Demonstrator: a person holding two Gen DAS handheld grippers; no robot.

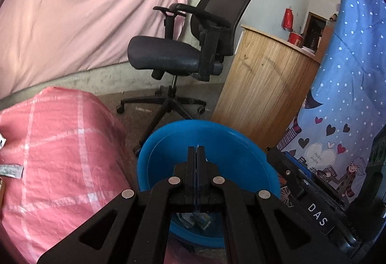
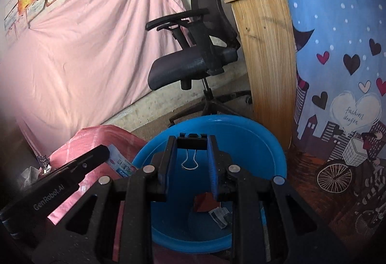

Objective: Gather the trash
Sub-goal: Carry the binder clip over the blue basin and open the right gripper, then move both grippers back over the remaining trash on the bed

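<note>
A blue plastic basin (image 1: 241, 157) sits on the floor below both grippers; it also shows in the right wrist view (image 2: 260, 140). My left gripper (image 1: 196, 149) is shut with nothing visible between its fingers, hovering over the basin. Crumpled wrappers (image 1: 196, 219) lie in the basin's bottom. My right gripper (image 2: 192, 140) is shut on a black binder clip (image 2: 192, 142), held above the basin with its wire handles hanging down. A red scrap (image 2: 205, 202) and a crumpled wrapper (image 2: 220, 214) lie in the basin. The left gripper's body (image 2: 62, 179) shows at the left.
A pink woven sack (image 1: 55, 162) lies left of the basin, with a blue-white packet (image 2: 120, 162) on it. A black office chair (image 1: 183, 51) and a wooden cabinet (image 1: 263, 85) stand behind. A blue patterned cloth (image 1: 345, 95) hangs on the right, a pink sheet (image 1: 84, 10) on the back wall.
</note>
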